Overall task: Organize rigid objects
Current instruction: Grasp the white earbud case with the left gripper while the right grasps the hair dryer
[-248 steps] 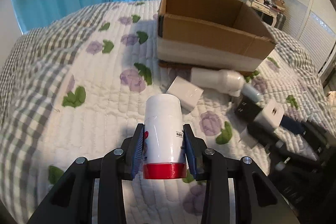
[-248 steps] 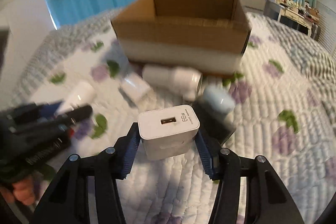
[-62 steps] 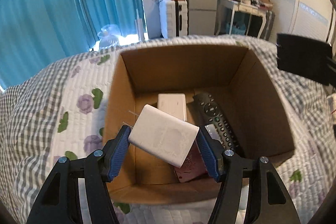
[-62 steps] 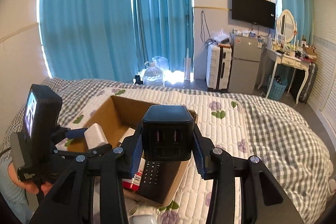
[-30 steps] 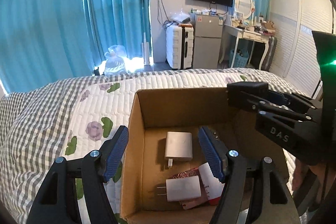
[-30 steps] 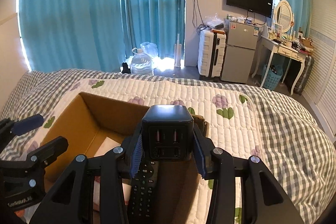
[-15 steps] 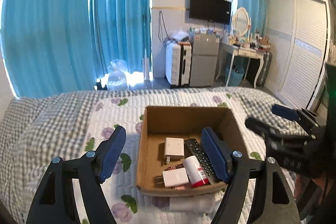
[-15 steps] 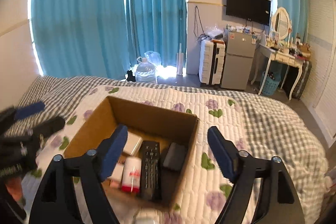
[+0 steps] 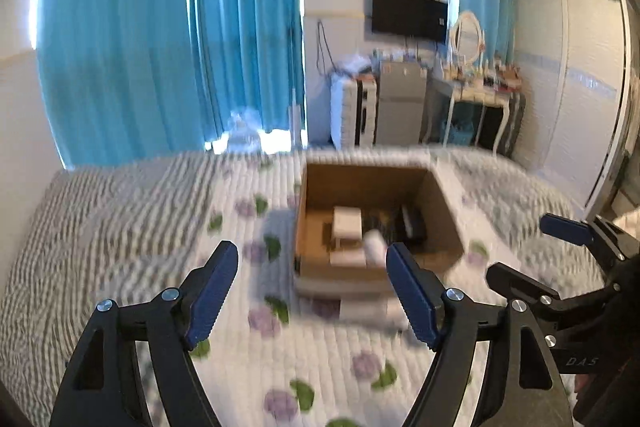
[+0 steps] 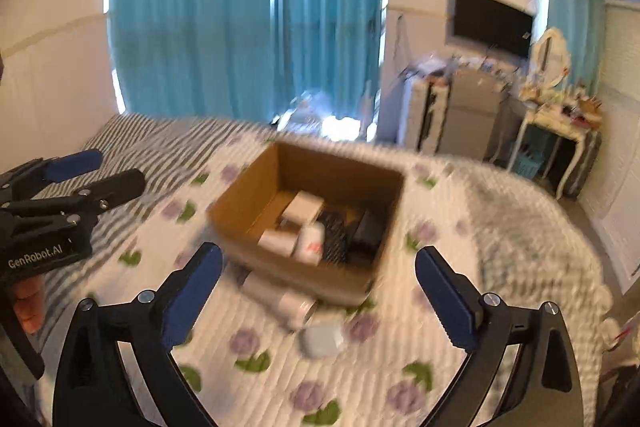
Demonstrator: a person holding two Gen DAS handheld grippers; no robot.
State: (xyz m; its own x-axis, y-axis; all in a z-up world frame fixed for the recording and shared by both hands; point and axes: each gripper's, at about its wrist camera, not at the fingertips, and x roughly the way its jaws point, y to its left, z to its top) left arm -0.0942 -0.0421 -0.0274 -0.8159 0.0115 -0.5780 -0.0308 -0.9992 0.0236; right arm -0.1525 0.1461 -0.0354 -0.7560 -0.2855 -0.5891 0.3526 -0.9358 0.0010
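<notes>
Both grippers hang above the quilt with nothing between their fingers: the left gripper (image 9: 312,291) is spread wide, and so is the right gripper (image 10: 318,291). Ahead of them sits the cardboard box (image 10: 240,203) on the flowered bedspread (image 10: 500,247). Inside the box lie white chargers (image 10: 302,207), a red-labelled bottle (image 10: 310,245) and a black remote (image 10: 334,235). Just in front of the box, on the bedspread, rest a white cylinder (image 10: 280,297) and a pale rounded item (image 10: 322,341), blurred.
</notes>
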